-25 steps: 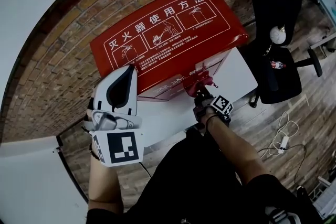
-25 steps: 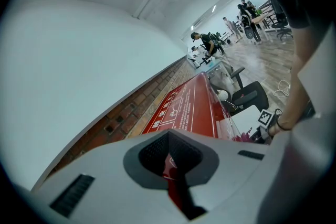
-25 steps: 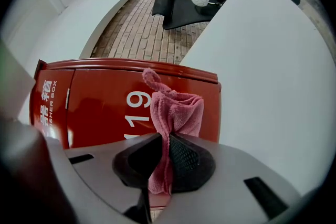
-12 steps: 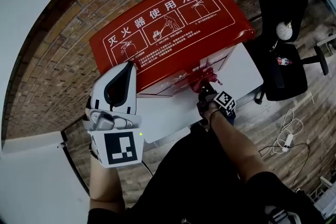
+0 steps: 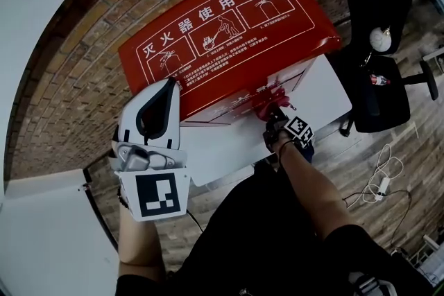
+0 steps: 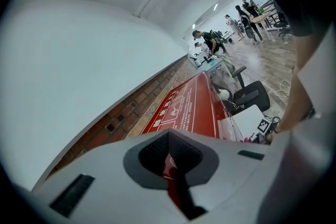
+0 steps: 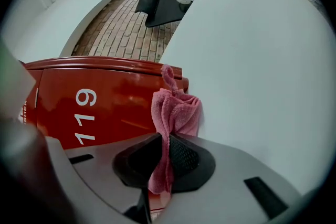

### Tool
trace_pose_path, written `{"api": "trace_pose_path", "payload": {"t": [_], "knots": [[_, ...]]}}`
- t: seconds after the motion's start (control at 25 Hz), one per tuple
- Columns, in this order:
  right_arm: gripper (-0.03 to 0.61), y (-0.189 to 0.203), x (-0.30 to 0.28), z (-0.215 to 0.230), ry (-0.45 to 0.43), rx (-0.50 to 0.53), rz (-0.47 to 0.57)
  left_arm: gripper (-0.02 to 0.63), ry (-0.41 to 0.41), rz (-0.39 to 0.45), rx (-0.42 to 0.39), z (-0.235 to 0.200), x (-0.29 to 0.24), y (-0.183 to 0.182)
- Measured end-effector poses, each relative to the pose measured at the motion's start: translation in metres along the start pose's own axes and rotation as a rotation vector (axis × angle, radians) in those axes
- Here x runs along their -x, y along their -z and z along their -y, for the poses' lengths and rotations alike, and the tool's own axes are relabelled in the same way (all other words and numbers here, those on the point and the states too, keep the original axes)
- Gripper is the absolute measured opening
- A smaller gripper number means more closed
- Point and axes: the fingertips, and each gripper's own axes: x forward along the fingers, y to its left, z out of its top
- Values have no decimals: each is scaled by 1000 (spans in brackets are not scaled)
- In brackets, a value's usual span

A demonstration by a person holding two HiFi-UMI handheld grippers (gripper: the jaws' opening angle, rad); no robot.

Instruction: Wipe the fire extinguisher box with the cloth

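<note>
While left tongs (image 5: 168,90) sit closed, right tongs (image 7: 163,139) pinch the cloth (image 7: 177,110) at the box (image 5: 222,38), chair (image 5: 378,90) nearby.

The red top panel of the fire extinguisher box (image 5: 208,90) carried a white heading (image 5: 207,17), 灭火器使用方法, above three framed pictograms (image 5: 222,32). Their small captions were too fine to read. In the right gripper view, the box's red front showed white numerals (image 7: 84,115) reading 119, turned sideways in that view.

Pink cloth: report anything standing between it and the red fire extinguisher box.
Nothing visible does. The pink terry cloth, pinched in the right tool, sits right at the front of the red metal fire extinguisher box.
</note>
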Motion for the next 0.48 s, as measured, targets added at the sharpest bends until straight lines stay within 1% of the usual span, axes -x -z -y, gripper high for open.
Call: {"api": "trace_pose_path", "payload": {"t": [0.2, 0.48], "knots": [[51, 5, -1, -1, -22, -23, -1, 12, -4, 0, 2, 0, 0, 0], [51, 45, -2, -5, -43, -44, -51, 12, -5, -2, 2, 0, 1, 0]]}}
